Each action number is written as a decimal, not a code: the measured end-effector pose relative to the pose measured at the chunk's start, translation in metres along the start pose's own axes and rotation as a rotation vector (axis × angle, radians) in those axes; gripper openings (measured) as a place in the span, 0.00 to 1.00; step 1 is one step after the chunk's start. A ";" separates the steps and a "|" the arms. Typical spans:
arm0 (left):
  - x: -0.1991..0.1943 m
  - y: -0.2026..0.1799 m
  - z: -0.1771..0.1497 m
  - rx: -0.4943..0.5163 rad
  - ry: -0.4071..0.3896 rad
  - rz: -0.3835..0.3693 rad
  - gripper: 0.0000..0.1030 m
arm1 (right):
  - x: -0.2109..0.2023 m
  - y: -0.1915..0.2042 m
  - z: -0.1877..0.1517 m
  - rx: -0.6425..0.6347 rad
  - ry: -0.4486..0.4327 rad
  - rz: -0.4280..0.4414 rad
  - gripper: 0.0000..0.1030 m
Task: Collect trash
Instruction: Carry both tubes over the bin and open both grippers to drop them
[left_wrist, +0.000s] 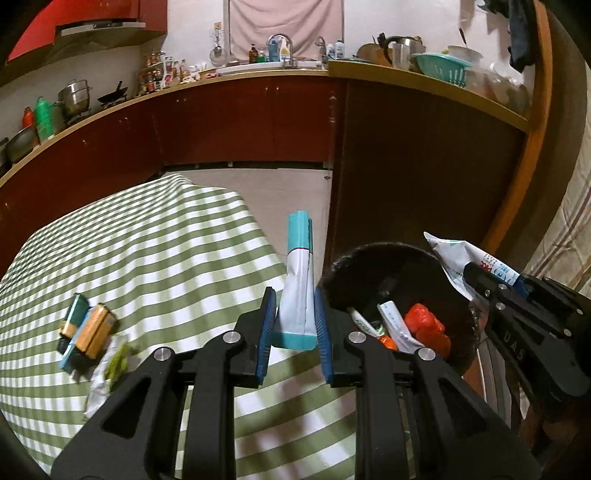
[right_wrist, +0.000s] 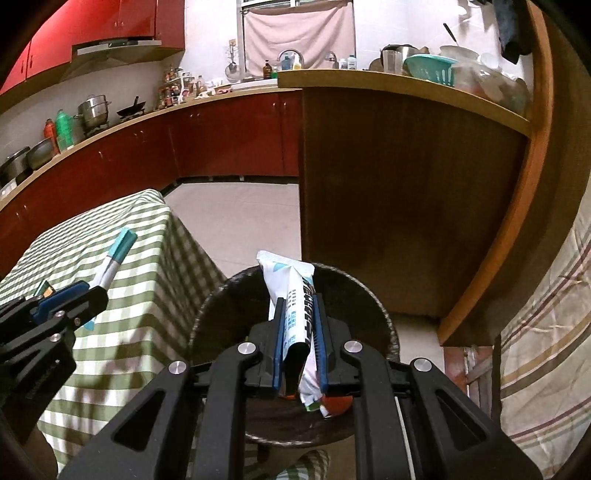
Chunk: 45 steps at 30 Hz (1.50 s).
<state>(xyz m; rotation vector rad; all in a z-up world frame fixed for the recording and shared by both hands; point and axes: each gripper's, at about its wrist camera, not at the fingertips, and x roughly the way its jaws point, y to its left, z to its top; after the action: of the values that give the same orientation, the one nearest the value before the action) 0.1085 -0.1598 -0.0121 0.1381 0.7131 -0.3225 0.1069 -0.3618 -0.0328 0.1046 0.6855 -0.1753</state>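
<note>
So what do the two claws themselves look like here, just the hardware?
Both are alike: the left claw and right claw have matte black angular linkage arms with cut-out windows, round silver pivot pins, and flat blue ribbed pads on the fingers. The right one's body carries faint pale lettering. No sleeves or hands show.

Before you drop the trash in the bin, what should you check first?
1. Right hand-held gripper shut on the white wrapper: ok.
2. Wrapper above the black trash bin opening: ok.
3. Left hand-held gripper shut on the teal-and-white tube: ok.
4. Tube above the bin: not ok, it is over the checkered tablecloth edge, beside the bin.
5. Room left in the bin: ok, trash sits low.
6. Table cleared: not ok, the batteries and a crumpled scrap remain.
</note>
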 end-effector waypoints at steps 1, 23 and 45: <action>0.004 -0.004 0.001 0.004 0.002 0.001 0.20 | 0.001 -0.002 -0.001 0.002 0.001 -0.003 0.14; 0.039 -0.034 0.011 0.042 0.035 0.005 0.21 | 0.024 -0.023 -0.002 0.039 0.018 -0.026 0.14; 0.018 -0.002 0.013 -0.023 0.037 0.043 0.50 | 0.017 -0.017 0.001 0.060 0.001 -0.019 0.65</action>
<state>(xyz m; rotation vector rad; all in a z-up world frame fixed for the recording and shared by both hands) 0.1286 -0.1693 -0.0141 0.1376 0.7490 -0.2707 0.1174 -0.3804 -0.0436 0.1555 0.6821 -0.2141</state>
